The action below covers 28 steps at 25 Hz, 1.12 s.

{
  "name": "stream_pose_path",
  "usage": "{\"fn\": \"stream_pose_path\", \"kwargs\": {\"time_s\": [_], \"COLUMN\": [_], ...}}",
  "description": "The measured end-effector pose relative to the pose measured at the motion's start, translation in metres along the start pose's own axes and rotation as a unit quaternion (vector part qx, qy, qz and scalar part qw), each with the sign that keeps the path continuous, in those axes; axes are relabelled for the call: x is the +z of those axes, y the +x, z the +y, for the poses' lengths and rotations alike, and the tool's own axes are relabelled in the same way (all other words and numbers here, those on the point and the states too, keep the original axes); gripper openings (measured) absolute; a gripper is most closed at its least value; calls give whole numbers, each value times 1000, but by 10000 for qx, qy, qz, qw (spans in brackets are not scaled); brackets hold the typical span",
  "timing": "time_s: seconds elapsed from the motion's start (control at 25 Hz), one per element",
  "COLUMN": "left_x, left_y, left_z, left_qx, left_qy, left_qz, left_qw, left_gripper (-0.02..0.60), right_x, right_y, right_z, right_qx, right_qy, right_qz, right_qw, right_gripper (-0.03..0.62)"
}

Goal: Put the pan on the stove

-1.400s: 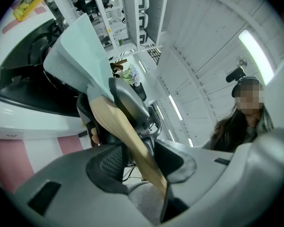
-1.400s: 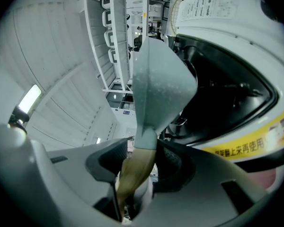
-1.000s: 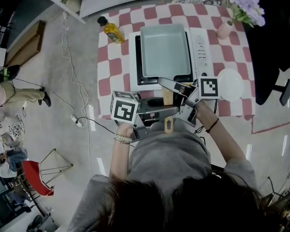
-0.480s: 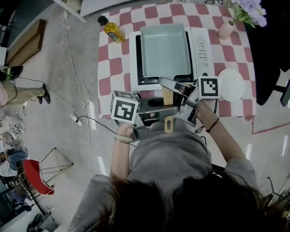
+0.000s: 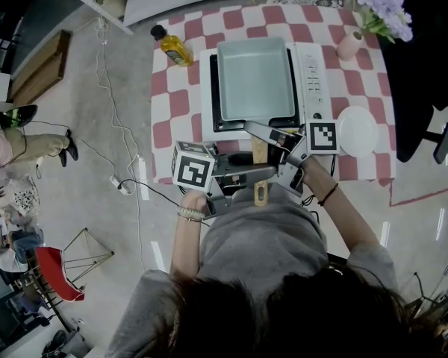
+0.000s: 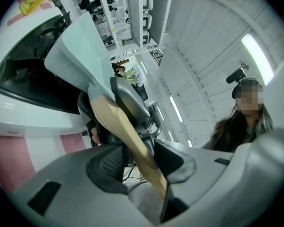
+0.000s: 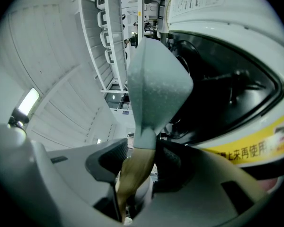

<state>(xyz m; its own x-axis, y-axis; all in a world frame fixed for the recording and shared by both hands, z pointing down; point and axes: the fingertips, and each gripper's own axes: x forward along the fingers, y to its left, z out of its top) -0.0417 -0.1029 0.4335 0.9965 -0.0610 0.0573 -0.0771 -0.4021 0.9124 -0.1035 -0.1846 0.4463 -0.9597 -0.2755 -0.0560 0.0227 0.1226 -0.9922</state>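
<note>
A pale green rectangular pan sits on the black top of a white portable stove on the checked table. Its wooden handle sticks out over the table's near edge toward me. My left gripper is shut on the handle's outer end, and my right gripper is shut on it close to the pan. In the left gripper view the handle runs between the pads of the left gripper up to the pan. In the right gripper view the right gripper clamps the handle below the pan.
An oil bottle stands left of the stove. A white plate lies to its right, and a pink vase with purple flowers stands at the back right. A cable runs across the floor on the left.
</note>
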Motion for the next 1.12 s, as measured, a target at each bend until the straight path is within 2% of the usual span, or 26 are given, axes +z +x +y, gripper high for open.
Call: {"fn": "stream_pose_path", "kwargs": {"time_s": [0.36, 0.72, 0.92, 1.12], "left_x": [0, 1, 2, 1], "left_y": [-1, 0, 0, -1], "left_z": [1, 0, 1, 1], "left_qx": [-51, -84, 73, 166], "left_qy": [-15, 138, 75, 50], "left_qz": [-90, -119, -100, -71], "left_qw": [9999, 9998, 9999, 9998], "left_gripper": [186, 186, 187, 190], "right_x": [0, -1, -6, -9], "right_y": [1, 1, 6, 5], "right_z": [1, 2, 5, 4], "right_qx": [89, 81, 44, 41], "right_qy": [-5, -165, -319, -252], "right_qz": [-15, 91, 189, 124], "right_qw": [10000, 9998, 9993, 9996], "right_gripper": [181, 183, 228, 259]}}
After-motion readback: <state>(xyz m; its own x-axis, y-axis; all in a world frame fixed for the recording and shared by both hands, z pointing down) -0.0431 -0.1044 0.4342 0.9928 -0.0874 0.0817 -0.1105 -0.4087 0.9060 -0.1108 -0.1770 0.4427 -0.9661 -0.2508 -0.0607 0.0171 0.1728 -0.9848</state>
